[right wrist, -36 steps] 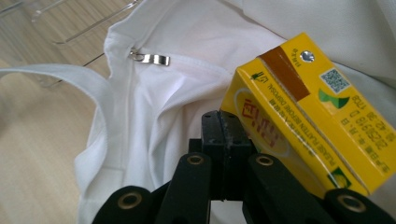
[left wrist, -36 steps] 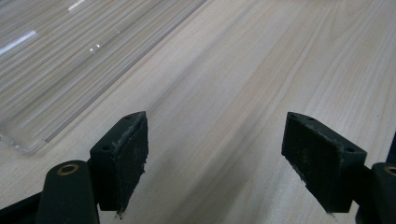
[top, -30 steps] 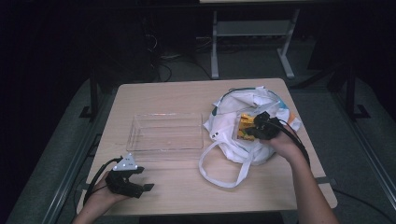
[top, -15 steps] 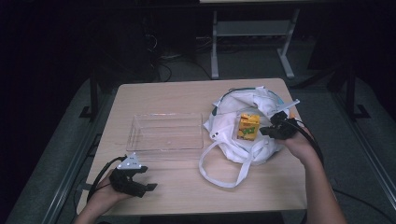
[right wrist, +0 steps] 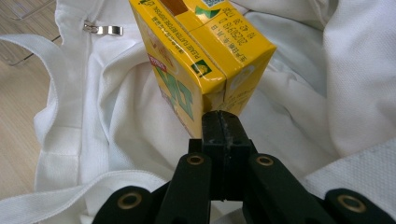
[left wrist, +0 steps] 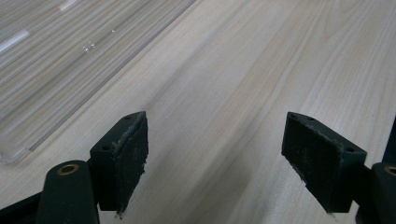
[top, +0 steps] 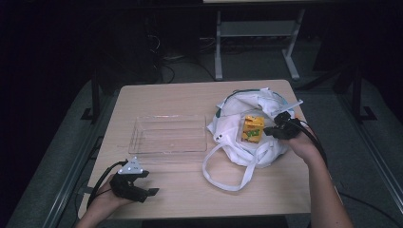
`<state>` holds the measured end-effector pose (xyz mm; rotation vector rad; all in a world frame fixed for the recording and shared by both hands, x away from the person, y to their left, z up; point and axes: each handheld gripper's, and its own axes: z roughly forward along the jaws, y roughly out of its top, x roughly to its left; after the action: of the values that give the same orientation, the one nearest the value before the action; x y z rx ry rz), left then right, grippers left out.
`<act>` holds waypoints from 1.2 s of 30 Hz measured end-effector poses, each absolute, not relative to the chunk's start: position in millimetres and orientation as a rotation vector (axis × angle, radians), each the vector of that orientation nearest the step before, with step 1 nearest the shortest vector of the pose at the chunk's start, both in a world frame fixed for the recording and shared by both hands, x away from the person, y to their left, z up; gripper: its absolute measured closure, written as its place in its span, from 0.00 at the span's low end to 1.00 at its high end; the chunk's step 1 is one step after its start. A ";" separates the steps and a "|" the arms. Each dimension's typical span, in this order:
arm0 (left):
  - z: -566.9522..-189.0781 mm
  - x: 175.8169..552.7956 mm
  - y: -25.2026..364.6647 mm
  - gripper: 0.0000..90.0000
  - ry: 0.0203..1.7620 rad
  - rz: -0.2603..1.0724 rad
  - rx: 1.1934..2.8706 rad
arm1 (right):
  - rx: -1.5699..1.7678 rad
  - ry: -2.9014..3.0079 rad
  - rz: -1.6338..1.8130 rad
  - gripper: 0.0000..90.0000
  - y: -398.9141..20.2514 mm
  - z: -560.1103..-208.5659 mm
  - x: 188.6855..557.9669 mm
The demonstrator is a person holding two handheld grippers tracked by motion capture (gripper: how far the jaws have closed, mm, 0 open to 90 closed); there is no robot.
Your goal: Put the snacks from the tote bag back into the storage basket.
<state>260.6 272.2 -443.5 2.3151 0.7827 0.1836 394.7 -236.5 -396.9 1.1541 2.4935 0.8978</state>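
Observation:
A yellow drink carton stands in the mouth of a white cloth bag on the right of the table. In the right gripper view the carton rises just past my right gripper, whose jaws are pressed together with nothing visible between them. From above, the right gripper sits at the carton's right side, over the bag. My left gripper rests at the table's front left, open, and in its own view the left gripper has bare wood between the jaws.
A clear plastic tray lies in the middle of the wooden table, left of the bag; its corner is close to the left gripper. The bag's strap loops toward the front edge. Dark floor and a metal stand lie beyond.
My right gripper has drawn back to the right, off the top of the carton, which now stands uncovered in the bag. The left gripper has stayed put.

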 end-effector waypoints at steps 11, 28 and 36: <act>-443.7 260.4 272.1 0.25 0.778 0.180 2.321 | 1.124 2.532 0.912 1.00 -234.3 -396.8 393.5; -443.7 262.1 269.7 0.25 0.772 0.168 2.320 | 1.048 2.599 0.929 1.00 -226.4 -395.4 386.5; -443.7 262.5 269.0 0.25 0.775 0.168 2.312 | 1.005 2.630 0.934 1.00 -220.7 -394.9 383.6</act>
<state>262.5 269.0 -443.7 2.3125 0.7755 0.1682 383.6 -220.7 -394.9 1.0050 2.6303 0.9337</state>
